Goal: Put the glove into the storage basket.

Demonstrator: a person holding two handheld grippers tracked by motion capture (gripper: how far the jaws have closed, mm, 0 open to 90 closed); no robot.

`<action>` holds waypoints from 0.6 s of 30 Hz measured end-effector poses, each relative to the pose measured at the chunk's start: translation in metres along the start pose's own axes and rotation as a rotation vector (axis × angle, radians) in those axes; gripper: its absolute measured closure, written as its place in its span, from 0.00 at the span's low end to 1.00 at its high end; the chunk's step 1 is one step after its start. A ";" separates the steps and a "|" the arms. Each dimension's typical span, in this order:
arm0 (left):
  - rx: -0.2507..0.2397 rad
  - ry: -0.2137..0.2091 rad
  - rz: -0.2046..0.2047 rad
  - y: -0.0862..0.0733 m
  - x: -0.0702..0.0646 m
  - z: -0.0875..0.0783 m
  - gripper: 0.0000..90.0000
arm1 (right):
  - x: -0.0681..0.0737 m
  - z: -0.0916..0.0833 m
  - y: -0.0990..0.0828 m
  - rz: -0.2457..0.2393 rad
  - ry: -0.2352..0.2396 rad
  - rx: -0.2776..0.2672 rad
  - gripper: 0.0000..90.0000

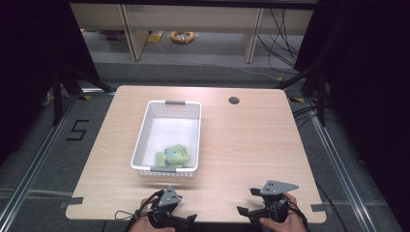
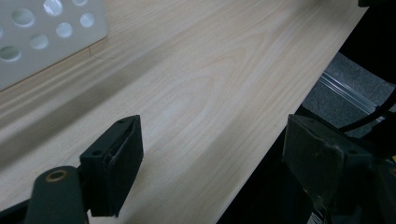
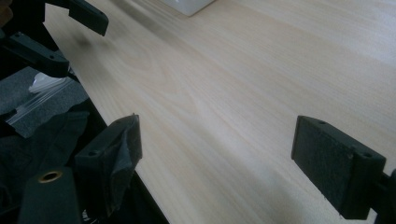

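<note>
In the high view the green cloth (image 1: 172, 155) already lies in the white basket (image 1: 143, 131) at frame centre, so the work looks done; each gripper view shows wide, empty jaws over bare bench (image 2: 196, 93).

The white perforated basket (image 1: 145, 130) is standing upright on the table's left half, long side running away from the person; the green cloth toy (image 1: 173, 156) is lying crumpled inside it, resting against the near wall.
</note>
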State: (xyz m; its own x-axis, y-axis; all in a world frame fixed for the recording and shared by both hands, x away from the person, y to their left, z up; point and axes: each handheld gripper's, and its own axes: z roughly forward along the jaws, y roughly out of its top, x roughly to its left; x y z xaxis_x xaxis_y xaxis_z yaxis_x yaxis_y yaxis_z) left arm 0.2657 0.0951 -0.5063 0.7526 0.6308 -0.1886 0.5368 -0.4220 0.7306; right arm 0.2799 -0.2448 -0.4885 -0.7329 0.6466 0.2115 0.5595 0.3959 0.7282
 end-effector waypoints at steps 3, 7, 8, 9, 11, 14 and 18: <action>0.001 0.002 0.004 -0.001 0.000 0.000 0.22 | -0.003 0.001 -0.002 -0.019 0.027 0.005 0.19; 0.013 0.013 -0.001 -0.002 0.000 0.000 0.22 | -0.002 0.001 -0.004 -0.017 0.008 -0.009 0.19; 0.016 0.012 0.021 -0.001 0.001 0.000 0.22 | -0.002 0.001 -0.005 -0.016 0.008 -0.008 0.19; 0.016 0.012 0.021 -0.001 0.001 0.000 0.22 | -0.002 0.001 -0.005 -0.016 0.008 -0.008 0.19; 0.014 0.010 0.019 -0.001 0.001 -0.001 0.22 | -0.002 0.001 -0.005 -0.021 0.009 -0.005 0.19; 0.015 0.003 0.019 -0.001 0.001 0.000 0.22 | -0.001 0.002 -0.005 -0.027 -0.001 0.008 0.19; 0.012 0.001 0.013 -0.001 0.002 0.000 0.22 | -0.001 0.003 -0.005 -0.029 0.008 0.005 0.19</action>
State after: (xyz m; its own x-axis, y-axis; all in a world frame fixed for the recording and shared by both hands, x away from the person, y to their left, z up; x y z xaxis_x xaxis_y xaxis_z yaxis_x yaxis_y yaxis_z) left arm 0.2663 0.0967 -0.5071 0.7589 0.6263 -0.1784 0.5317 -0.4377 0.7251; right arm 0.2792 -0.2459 -0.4944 -0.7518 0.6298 0.1953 0.5400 0.4179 0.7306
